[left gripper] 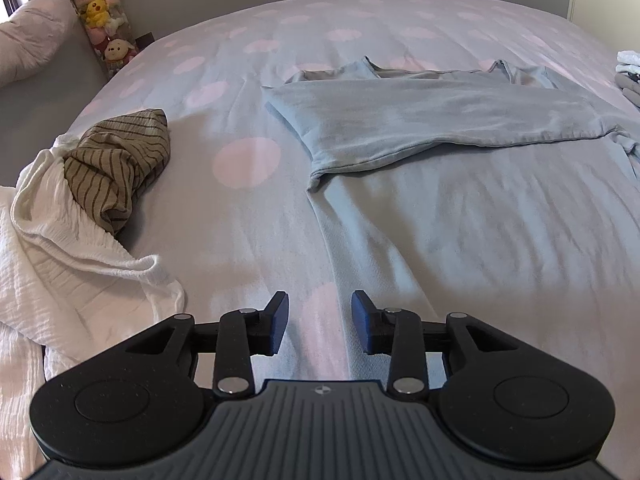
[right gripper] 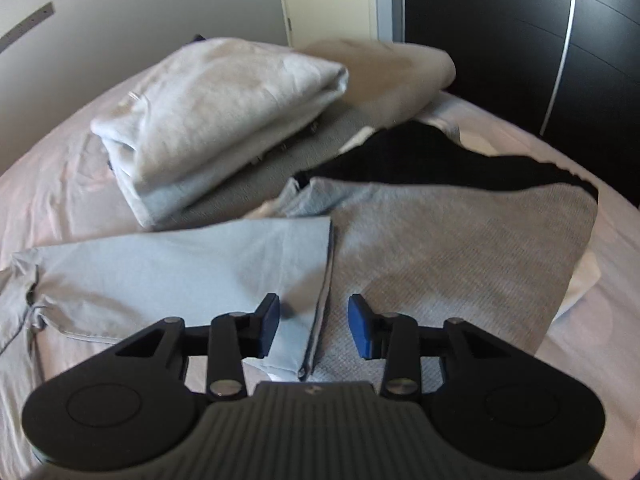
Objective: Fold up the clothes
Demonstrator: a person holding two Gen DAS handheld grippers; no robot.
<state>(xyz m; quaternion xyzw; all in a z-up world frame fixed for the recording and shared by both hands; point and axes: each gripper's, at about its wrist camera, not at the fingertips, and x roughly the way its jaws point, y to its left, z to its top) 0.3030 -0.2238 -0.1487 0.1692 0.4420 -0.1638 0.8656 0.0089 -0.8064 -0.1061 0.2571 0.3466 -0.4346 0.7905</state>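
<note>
From the left wrist view, the left gripper [left gripper: 319, 322] hangs over the bed [left gripper: 248, 216] with its blue pads [left gripper: 280, 322] apart and nothing between them; only the polka-dot cover lies under the gap. Ahead of it and to its right, a pale blue shirt [left gripper: 432, 120] is spread flat, one sleeve folded across the body. To its left sits a crumpled striped olive garment [left gripper: 116, 168], resting against a white crinkled cloth [left gripper: 60, 280] that reaches close beside the gripper. Far off to the left, a column of plush toys [left gripper: 100, 12] stands by the wall. No writing on them can be read.

From the right wrist view, the right gripper [right gripper: 313, 326] also stands apart, gripping nothing. The hemmed edge of the pale blue shirt [right gripper: 200, 264] runs under the gap between its pads without touching them. To its right lies a grey knit garment [right gripper: 460, 240]; ahead, a stack of folded clothes [right gripper: 224, 120]. No labels or brands are legible.
</note>
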